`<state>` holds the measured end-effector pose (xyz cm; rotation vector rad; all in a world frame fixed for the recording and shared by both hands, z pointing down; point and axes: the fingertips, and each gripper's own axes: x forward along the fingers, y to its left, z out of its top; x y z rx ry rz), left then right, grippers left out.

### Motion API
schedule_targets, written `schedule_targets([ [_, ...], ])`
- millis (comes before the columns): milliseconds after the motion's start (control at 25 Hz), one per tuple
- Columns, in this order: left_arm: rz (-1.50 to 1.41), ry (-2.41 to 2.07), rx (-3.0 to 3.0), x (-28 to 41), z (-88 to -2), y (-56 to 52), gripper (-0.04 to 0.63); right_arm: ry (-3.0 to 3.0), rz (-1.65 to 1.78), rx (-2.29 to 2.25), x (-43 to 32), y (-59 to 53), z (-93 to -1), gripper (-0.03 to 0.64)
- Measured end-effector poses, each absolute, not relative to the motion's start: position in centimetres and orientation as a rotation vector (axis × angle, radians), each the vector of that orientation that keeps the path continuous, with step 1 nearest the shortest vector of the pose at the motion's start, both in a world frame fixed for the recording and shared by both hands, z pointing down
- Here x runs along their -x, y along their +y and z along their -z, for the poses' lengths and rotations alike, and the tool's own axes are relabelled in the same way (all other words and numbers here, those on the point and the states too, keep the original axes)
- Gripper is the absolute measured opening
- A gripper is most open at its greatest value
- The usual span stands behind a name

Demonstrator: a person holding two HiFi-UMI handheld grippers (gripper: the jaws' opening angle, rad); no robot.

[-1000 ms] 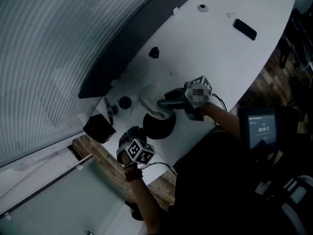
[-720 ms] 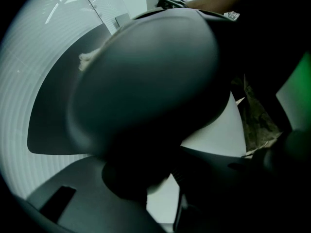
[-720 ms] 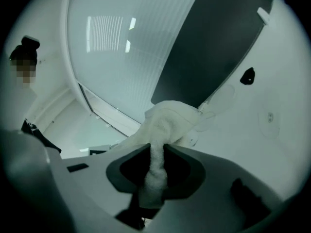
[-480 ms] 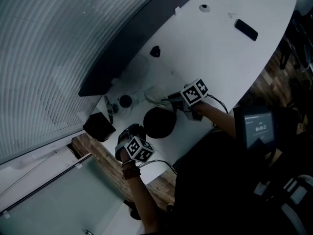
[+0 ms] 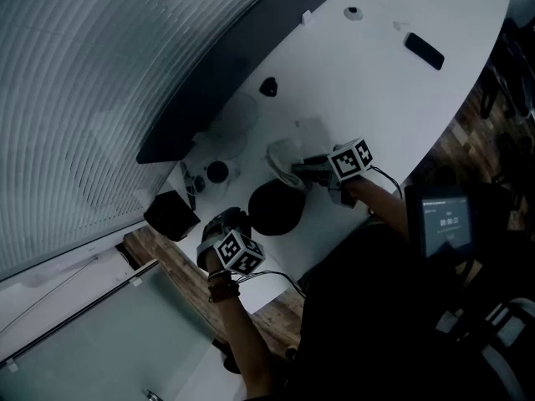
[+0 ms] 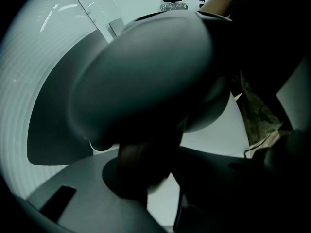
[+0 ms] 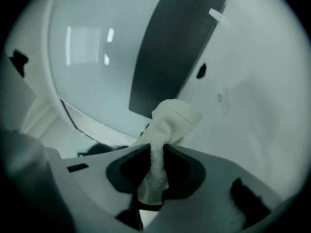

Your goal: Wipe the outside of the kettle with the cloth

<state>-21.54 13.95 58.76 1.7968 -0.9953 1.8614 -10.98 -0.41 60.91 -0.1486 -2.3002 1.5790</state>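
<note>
Pinching the cloth (image 7: 170,116) is the right hand-held gripper (image 7: 154,149); left hand-held gripper (image 6: 146,161) clasps kettle (image 5: 272,210).

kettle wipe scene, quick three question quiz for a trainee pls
1. True or false: the cloth is pinched in the right hand-held gripper.
2. The left hand-held gripper is closest to: A the kettle; B the cloth; C the right hand-held gripper.
3. Fill in: the kettle is dark, the cloth is ___.

Key: 1 true; 2 A; 3 white.
</note>
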Motion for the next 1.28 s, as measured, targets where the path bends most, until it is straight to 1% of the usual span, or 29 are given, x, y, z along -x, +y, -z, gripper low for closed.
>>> schedule_targets([
  [80,-1.867,-0.996,-1.804,21.8,-58.8,13.5,0.141,-2.442,-1.61,0.238,11.9,-1.9,-56.6,0.071],
  [200,-1.868,-0.992,-1.816,21.9,-58.9,13.2,0.141,-2.57,-1.39,0.465,13.7,-0.5,-51.8,0.071],
  [320,-1.862,-0.98,-1.841,21.8,-59.0,12.8,0.141,-2.569,-1.123,0.535,15.3,2.1,-51.1,0.071],
  [400,-1.864,-0.986,-1.847,21.8,-58.9,12.5,0.141,-2.555,-1.063,0.479,15.8,2.5,-52.1,0.071],
  [680,-1.844,-1.007,-1.833,21.5,-58.7,12.4,0.141,-2.35,-1.418,0.282,14.6,0.8,-58.2,0.071],
  [880,-1.837,-1.008,-1.832,21.5,-58.6,12.4,0.141,-2.17,-1.454,0.125,11.5,1.3,-64.5,0.071],
  [1000,-1.84,-1.009,-1.828,21.6,-58.6,12.3,0.141,-2.13,-1.434,0.087,10.1,2.0,-66.3,0.071],
  [1120,-1.844,-1.01,-1.834,21.6,-58.6,12.0,0.141,-2.211,-1.449,0.084,10.2,1.2,-64.6,0.071],
  [1200,-1.852,-1.005,-1.853,21.6,-58.5,11.4,0.141,-2.318,-1.514,0.113,10.8,-0.5,-61.4,0.071],
  [1280,-1.855,-1.006,-1.868,21.8,-58.5,10.8,0.141,-2.456,-1.507,0.219,11.9,-1.9,-57.0,0.071],
])
